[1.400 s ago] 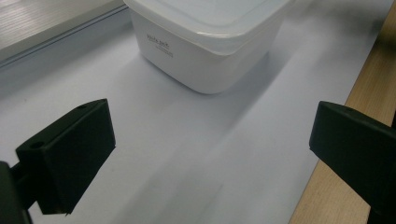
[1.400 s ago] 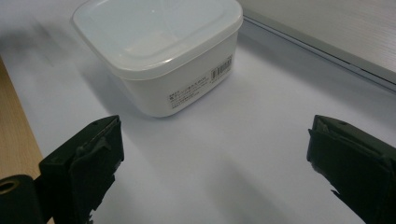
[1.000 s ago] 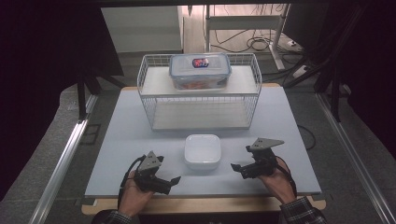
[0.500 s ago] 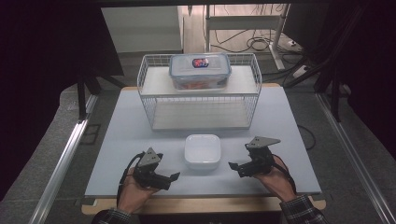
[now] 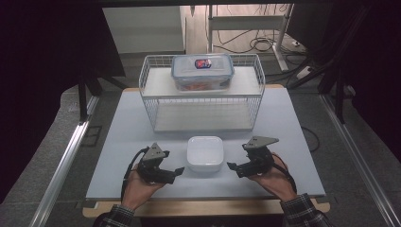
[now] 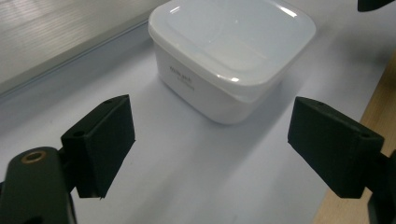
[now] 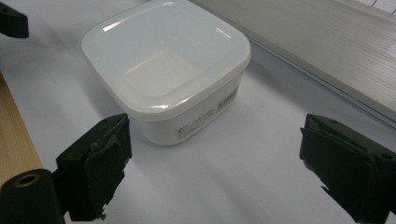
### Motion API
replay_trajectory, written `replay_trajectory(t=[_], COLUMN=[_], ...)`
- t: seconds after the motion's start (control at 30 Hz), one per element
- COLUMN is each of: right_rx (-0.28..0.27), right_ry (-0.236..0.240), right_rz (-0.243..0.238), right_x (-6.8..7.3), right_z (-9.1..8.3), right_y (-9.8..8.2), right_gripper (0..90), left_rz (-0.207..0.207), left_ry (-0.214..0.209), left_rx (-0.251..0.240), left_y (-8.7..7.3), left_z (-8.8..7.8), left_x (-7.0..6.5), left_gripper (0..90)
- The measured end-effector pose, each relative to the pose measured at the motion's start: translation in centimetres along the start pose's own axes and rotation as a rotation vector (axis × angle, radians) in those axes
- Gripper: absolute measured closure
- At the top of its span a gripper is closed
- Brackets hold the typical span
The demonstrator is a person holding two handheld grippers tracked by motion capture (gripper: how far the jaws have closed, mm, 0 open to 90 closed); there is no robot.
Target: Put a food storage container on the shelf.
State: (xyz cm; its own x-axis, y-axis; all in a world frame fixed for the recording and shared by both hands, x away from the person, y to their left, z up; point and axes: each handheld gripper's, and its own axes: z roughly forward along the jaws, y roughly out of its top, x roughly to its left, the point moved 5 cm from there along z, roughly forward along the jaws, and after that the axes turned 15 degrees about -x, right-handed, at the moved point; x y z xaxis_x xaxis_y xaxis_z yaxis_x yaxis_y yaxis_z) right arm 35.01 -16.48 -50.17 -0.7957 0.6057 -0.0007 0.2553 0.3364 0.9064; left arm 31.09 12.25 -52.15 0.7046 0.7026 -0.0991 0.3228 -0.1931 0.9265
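Observation:
A white square container (image 5: 205, 153) with a lid sits on the pale table (image 5: 142, 142) near its front edge, between my two grippers. My left gripper (image 5: 179, 170) lies just left of it, jaws pointing at it, a short gap away. In the left gripper view the left gripper (image 6: 210, 135) is open, with the container (image 6: 231, 51) beyond its tips. My right gripper (image 5: 231, 166) faces the container from the right. It (image 7: 215, 154) is open too, with the container (image 7: 166, 65) ahead of its left jaw. Both pairs of jaws have just been closing a little, with nothing between them.
A white wire rack (image 5: 201, 111) stands behind the container. On its top shelf is a clear box with a blue-rimmed lid (image 5: 202, 71). The rack's lower shelf is bare. A wooden strip (image 5: 203, 208) runs along the table's front edge.
My left gripper has shifted a little away from the front edge, toward the container. The right gripper and the container have stayed where they were.

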Motion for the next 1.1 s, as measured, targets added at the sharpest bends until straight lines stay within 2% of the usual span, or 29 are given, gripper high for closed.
replay_trajectory(t=[0.17, 0.4, 0.57, 0.9, 1.0, 1.07, 1.1], right_rx=[0.019, 0.026, 0.028, 0.026, 0.034, 0.053, 0.063], right_ry=[0.017, 0.025, 0.038, 0.042, 0.059, 0.067, 0.068], right_rz=[0.006, 0.056, 0.051, 0.084, 0.103, 0.113, 0.116], right_x=[0.2, -0.3, -0.2, -0.9, -1.0, -0.9, -0.9], right_z=[0.4, 1.2, 2.1, 4.2, 4.8, 5.2, 5.3], right_y=[0.4, 1.1, 1.6, 1.9, 1.7, 1.3, 1.1], right_gripper=[14.0, 18.3, 23.5, 22.5, 21.6, 20.6, 20.4], left_rz=[0.013, -0.007, -0.016, -0.037, -0.055, -0.058, -0.073], left_ry=[-0.005, -0.024, -0.03, -0.036, -0.034, -0.046, -0.057], left_rx=[0.003, 0.001, -0.001, 0.022, 0.039, 0.055, 0.05], left_y=[1.0, 1.9, 2.4, 2.6, 2.3, 1.9, 1.8], left_z=[1.0, 2.7, 3.7, 5.6, 6.2, 6.5, 6.6], left_x=[0.6, 1.1, 1.5, 1.9, 1.9, 1.8, 1.8], left_gripper=[16.0, 17.4, 18.6, 19.2, 15.1, 13.9, 13.7])
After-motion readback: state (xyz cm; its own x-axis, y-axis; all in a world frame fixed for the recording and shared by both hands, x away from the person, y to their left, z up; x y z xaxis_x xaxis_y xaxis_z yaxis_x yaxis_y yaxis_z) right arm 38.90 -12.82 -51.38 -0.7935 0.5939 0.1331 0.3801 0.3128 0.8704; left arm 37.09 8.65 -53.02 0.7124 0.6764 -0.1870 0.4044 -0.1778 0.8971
